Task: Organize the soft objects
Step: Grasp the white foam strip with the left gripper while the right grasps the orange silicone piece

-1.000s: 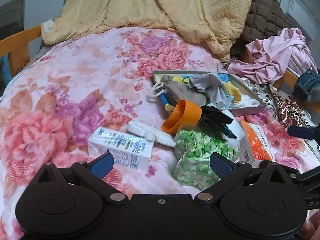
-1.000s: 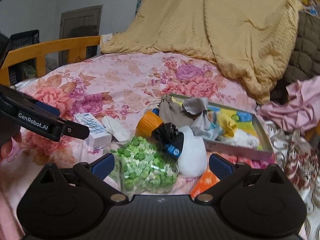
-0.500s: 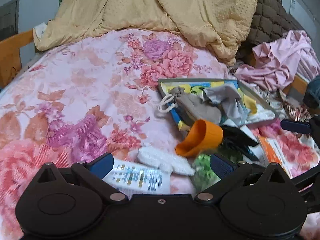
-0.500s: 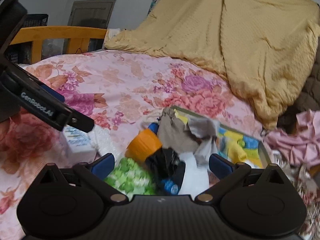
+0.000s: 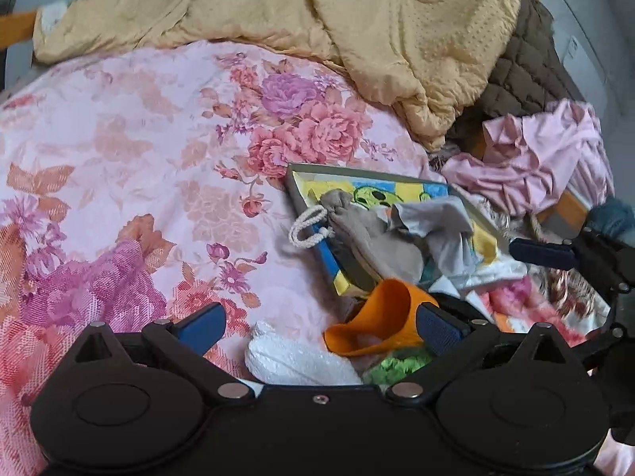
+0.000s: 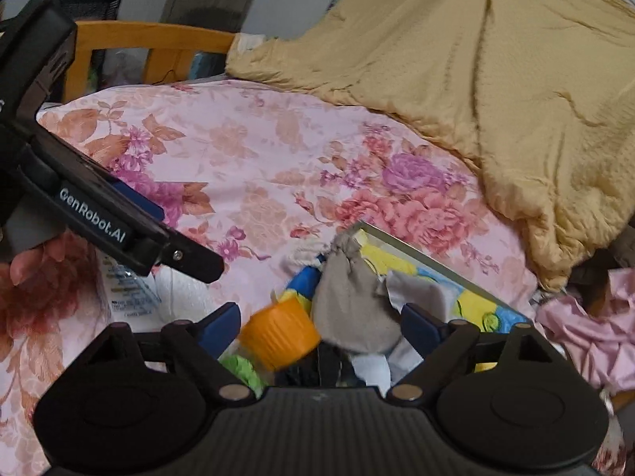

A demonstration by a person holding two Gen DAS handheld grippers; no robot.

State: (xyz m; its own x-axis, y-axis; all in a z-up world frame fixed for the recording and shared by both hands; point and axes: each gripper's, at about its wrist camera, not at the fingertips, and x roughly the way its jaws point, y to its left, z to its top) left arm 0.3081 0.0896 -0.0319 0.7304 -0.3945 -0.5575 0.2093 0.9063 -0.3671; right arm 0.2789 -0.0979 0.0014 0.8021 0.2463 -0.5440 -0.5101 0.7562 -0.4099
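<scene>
On the floral bedspread lies a pile of small items. A beige drawstring pouch (image 5: 373, 238) and a grey cloth (image 5: 436, 226) rest on a colourful picture tray (image 5: 397, 194). In front of them are an orange cup (image 5: 377, 325), a white foam pad (image 5: 293, 361) and a green-filled bag (image 5: 397, 363). My left gripper (image 5: 321, 327) stands open just above the foam pad and cup, gripping nothing. My right gripper (image 6: 321, 325) is open and its jaws are closing. The orange cup (image 6: 278, 335) and the pouch (image 6: 353, 305) lie between them, and the pads do not visibly press.
A yellow blanket (image 5: 317, 12) is heaped at the back, with a brown quilt (image 5: 528, 67) and a pink garment (image 5: 535, 162) to the right. A printed white box (image 6: 127, 289) lies under the left gripper's fingers (image 6: 190, 261). A wooden bed rail (image 6: 151, 39) runs along the far left.
Both grippers have moved forward towards the tray, so the pile now sits low between the fingers. The white box has slipped out of the left view. The right jaws have narrowed slightly.
</scene>
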